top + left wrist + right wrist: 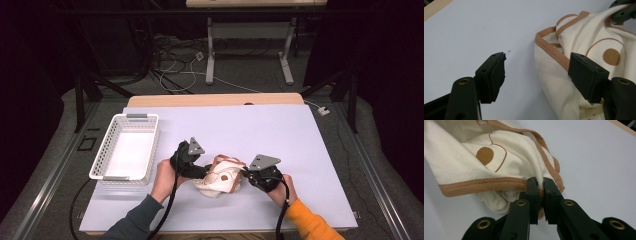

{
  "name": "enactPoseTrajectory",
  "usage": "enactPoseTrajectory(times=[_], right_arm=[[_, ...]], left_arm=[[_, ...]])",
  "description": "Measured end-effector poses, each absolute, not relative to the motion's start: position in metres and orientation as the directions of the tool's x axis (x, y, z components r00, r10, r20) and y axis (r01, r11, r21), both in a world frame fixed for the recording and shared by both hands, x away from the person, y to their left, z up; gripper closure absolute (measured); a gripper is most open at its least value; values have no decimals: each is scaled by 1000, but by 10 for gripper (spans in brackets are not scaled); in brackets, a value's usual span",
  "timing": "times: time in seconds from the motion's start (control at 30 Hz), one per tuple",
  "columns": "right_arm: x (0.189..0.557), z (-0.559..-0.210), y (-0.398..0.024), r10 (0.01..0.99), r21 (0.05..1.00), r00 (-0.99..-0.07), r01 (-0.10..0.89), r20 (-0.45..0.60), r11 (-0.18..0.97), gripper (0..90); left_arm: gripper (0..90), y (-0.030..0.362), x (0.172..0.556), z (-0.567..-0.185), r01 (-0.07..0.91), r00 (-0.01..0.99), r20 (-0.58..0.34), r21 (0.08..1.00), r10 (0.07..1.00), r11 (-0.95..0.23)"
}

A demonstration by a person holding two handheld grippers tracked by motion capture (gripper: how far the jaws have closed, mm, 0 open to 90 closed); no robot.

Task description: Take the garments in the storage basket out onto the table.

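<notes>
- The cream garment (222,177) lay crumpled near the surface's (280,135) near edge, unfolded and not yet binned.
- The right hand-held gripper (540,185) was clenched on its brown-trimmed hem.
- The left hand-held gripper (537,72) was released, jaws apart beside the cloth.
- The white basket (111,145) stood empty at the left edge.
- No legible writing was visible.

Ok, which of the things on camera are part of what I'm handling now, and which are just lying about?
In the job:
- cream garment with tan trim
- right gripper, jaws shut on the garment's trimmed edge
- left gripper, jaws open beside the garment

Lying about:
- white basket, left of the hands, nothing in it
- cables on the floor beyond the table
</notes>
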State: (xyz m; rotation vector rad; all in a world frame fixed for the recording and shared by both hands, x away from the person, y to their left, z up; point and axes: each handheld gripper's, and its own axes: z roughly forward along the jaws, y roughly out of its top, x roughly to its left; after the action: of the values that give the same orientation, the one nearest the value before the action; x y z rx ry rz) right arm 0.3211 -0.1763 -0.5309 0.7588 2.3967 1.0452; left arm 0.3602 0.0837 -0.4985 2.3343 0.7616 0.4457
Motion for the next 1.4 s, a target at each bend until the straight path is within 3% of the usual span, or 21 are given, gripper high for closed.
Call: enactPoseTrajectory(times=[0.2, 0.43, 0.73, 1.4], right_arm=[[321, -531, -177, 626, 759, -765, 315, -152, 569, 841], [321, -532, -176, 615, 751, -773, 314, -153, 581, 840], [322, -533, -177, 616, 745, -772, 317, -156, 586, 840], [320, -528, -182, 643, 770, -746, 306, -172, 560, 843]], left_arm=[[337, 77, 372, -516, 460, 810, 35, 582, 586, -670], [557, 80, 376, -529, 474, 840, -44, 542, 541, -693], [809, 81, 373, -534, 450, 862, -52, 538, 504, -713], [851, 100, 361, -514, 399, 843, 61, 596, 535, -697]])
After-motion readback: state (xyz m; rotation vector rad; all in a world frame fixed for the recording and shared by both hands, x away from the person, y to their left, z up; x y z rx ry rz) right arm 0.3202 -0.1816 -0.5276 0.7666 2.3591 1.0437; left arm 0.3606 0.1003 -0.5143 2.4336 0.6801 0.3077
